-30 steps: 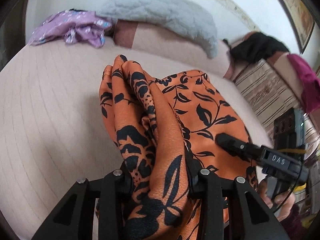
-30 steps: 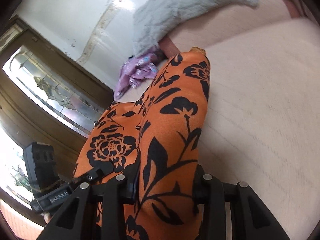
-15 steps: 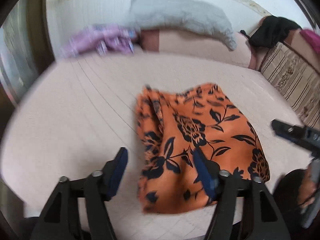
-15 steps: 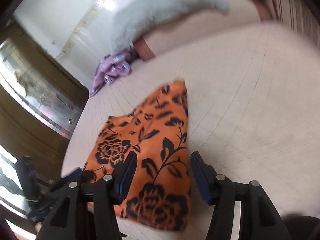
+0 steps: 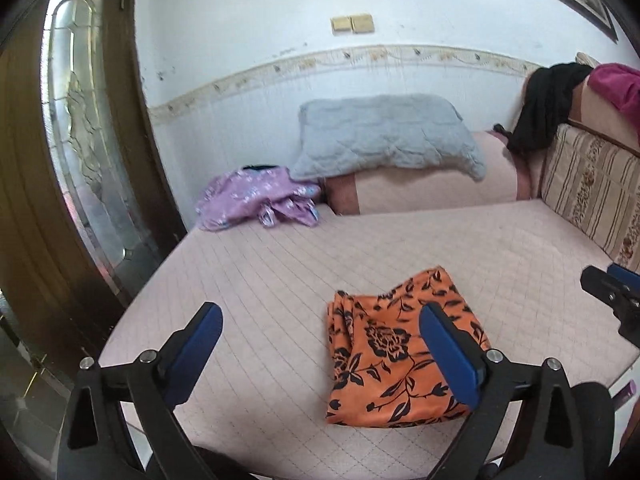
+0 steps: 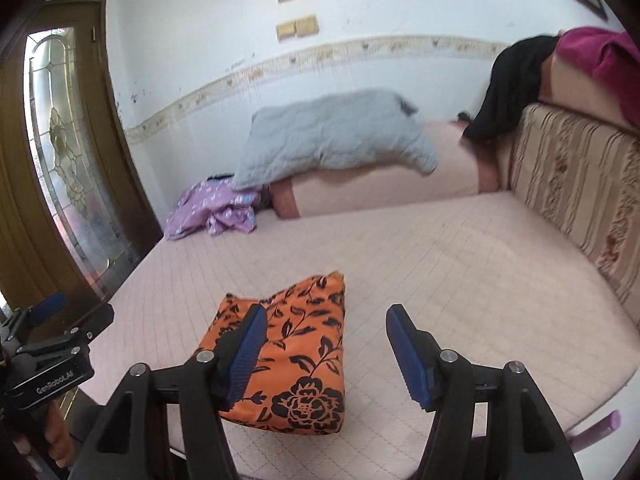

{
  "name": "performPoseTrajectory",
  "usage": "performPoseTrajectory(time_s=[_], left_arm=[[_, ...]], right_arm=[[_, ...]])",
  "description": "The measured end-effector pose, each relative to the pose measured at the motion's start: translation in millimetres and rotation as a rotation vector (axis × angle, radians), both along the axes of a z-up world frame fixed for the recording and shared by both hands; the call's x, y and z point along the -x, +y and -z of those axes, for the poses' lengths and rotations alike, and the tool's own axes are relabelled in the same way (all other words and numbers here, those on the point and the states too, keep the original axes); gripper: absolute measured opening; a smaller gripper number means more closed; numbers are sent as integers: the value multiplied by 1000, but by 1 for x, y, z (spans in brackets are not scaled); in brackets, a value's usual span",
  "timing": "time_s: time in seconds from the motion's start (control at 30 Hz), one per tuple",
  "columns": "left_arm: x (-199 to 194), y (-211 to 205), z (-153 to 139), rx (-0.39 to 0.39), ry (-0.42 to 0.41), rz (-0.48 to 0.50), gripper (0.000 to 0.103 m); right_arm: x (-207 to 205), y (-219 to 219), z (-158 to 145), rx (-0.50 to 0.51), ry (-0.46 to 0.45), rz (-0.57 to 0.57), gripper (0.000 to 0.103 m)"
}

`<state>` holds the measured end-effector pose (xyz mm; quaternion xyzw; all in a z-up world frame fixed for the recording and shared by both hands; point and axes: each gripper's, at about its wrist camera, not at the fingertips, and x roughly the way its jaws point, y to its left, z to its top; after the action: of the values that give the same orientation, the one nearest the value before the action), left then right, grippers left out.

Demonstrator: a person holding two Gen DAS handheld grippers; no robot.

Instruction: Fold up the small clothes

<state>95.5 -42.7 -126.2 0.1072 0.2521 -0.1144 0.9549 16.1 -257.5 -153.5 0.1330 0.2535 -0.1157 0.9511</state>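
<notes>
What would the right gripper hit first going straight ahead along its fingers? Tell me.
Probably the bare pink quilted mattress. The open right gripper points forward and down; the folded orange black-flowered cloth lies just left of that line. Depth is uncertain.

- Your orange floral garment (image 5: 396, 356) is matt woven cloth, faintly grainy.
- You see a quilted, matt pink mattress cover (image 5: 400, 248).
- Each hand-held gripper: matt black plastic, ribbed blue pads (image 6: 244, 356), shiny metal screws.
- Your door (image 5: 36, 184): glossy wood, textured glass.
</notes>
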Motion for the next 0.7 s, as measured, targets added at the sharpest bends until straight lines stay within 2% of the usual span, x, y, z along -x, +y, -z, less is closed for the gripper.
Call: performPoseTrajectory(time_s=[0.1, 0.3, 0.7], left_arm=[[7, 0, -10, 18, -6, -5, 99], [19, 2, -20, -10, -49, -56, 100], [27, 22, -40, -1, -75, -92, 100]], right_arm=[[11, 6, -11, 5, -15, -7, 67], [28, 15, -22, 11, -48, -19, 67], [37, 49, -35, 105, -76, -69, 67]])
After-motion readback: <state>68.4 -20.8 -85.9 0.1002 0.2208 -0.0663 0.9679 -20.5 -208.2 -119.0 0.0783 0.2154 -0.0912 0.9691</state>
